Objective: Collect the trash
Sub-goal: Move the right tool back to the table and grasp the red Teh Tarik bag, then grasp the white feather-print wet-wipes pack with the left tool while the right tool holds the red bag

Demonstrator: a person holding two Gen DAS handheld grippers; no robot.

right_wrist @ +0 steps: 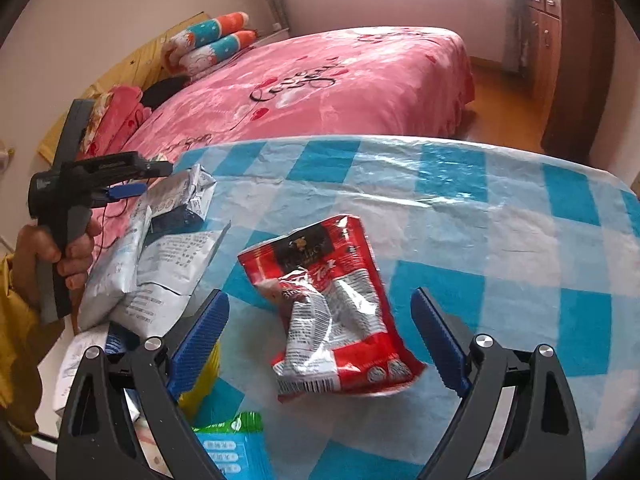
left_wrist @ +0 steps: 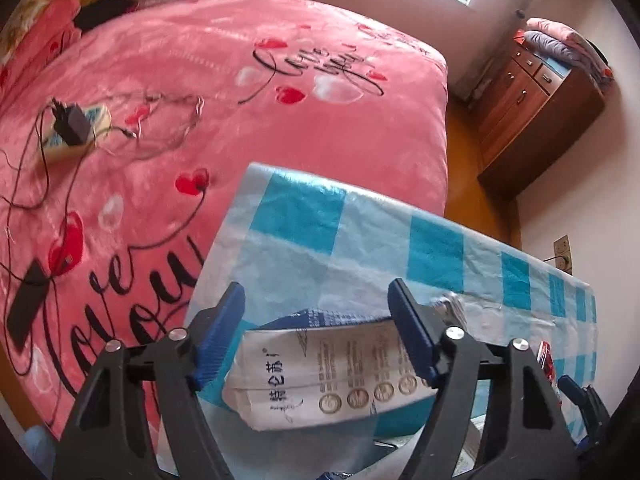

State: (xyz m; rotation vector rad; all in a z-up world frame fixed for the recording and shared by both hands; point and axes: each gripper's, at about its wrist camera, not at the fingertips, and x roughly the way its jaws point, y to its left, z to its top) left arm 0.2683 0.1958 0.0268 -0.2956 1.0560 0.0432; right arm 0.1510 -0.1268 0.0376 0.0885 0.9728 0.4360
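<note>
In the left wrist view a crushed white milk carton [left_wrist: 320,376] with blue print lies on the blue-checked tablecloth [left_wrist: 360,232], between the open blue fingers of my left gripper [left_wrist: 320,320]; neither pad clearly touches it. In the right wrist view a crumpled red and silver snack bag [right_wrist: 332,312] lies on the tablecloth [right_wrist: 500,220] between the open fingers of my right gripper [right_wrist: 320,344], a little ahead of them. The left gripper [right_wrist: 120,192] shows at the left, over several white and blue cartons [right_wrist: 160,264].
A bed with a pink blanket [left_wrist: 240,100] stands beyond the table, with a charger and cables [left_wrist: 76,128] on it. A wooden cabinet [left_wrist: 536,108] stands at the right wall. A green-blue packet [right_wrist: 232,444] and a yellow item [right_wrist: 204,384] lie near the table's front edge.
</note>
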